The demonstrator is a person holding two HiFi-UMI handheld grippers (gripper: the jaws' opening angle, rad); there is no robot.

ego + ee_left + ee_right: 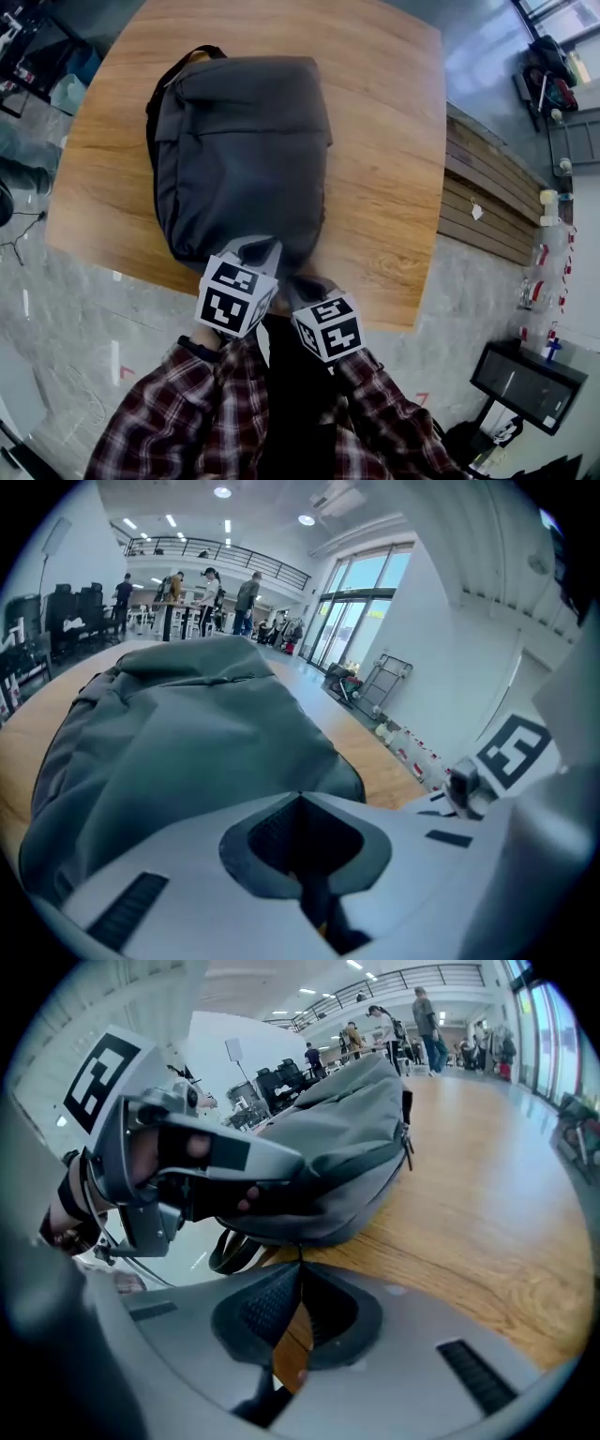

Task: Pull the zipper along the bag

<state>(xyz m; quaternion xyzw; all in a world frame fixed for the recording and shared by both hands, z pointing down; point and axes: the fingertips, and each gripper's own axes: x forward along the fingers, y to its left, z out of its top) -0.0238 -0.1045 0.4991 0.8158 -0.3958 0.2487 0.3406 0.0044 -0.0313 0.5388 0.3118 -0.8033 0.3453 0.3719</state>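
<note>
A dark grey backpack [239, 150] [187, 733] [347, 1138] lies flat on the round wooden table [394, 141], its bottom end toward me. At that near end my left gripper [261, 251] [300, 796] is shut, its tips pressed into the bag's fabric. Just to its right, at the table's near edge, my right gripper [298, 279] [300, 1262] is also shut. A thin dark zipper pull [299, 1252] runs from the bag's lower seam into its tips. The right gripper view also shows the left gripper [291, 1162], held by a hand, against the bag's end.
A strap loop [234, 1251] hangs off the bag's near end, and a top handle [173, 70] sits at the far end. Bare wood lies to the bag's right [487, 1204]. Slatted wood [487, 197] and a black case [525, 384] stand on the floor at right. People stand far behind.
</note>
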